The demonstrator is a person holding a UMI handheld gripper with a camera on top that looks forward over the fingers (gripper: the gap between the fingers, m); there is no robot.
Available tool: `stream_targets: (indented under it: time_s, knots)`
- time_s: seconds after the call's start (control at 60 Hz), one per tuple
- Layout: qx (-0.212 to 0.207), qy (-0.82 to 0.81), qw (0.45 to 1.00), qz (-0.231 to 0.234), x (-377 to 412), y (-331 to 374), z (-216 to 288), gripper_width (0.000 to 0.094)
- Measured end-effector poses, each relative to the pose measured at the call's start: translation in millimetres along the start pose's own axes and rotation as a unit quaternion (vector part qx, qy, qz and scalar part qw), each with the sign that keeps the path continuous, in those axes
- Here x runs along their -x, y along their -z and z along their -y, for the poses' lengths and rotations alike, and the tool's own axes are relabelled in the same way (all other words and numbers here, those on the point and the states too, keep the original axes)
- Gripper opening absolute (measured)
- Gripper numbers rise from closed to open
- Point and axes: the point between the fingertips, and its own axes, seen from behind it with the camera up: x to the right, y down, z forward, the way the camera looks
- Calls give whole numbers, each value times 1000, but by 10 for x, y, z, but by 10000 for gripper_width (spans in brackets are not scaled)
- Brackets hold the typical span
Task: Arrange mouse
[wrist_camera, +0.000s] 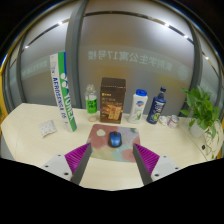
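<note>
Approach phase, nothing grasped yet. The gripper point(108, 158) has its fingers spread wide apart, with the magenta pads point(77, 155) facing inward and nothing between them. The mouse point(114, 140), blue-grey, sits on a small brownish mouse pad point(103, 135) just ahead of the fingertips and roughly centred on the gap, so alignment looks decent. Whether the mouse is already where the task wants it is unclear; judging by the task line, it probably needs squaring up on the pad or shifting. The next move likely calls for going forward and down until the fingers straddle the mouse body, then closing on its sides; it is low and rounded, so the pads should bite near the base or it may slip out. The surface is a pale cream table point(35, 140), smooth-looking, so the mouse should slide easily. Behind the mouse pad stands a row: a tall white-and-green tube point(63, 90) leaning at the left, a clear bottle point(91, 103) with a green label, a brown carton point(112, 102), a small white-and-blue container point(139, 104) and a dark blue bottle point(157, 106). A potted green plant point(203, 112) stands to the right, and a small packet point(47, 128) lies flat at the left. The room behind shows a glass wall with lettering, too small to read, and ceiling light strips.
</note>
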Motion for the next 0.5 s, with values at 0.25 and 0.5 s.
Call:
stream_targets:
  time_s: [0.25, 0.5]
  knots:
    - [-17, 6, 1000, -24, 101, 1152, -341, 852]
    - [-19, 9, 999, -27, 199, 1676, -606, 853]
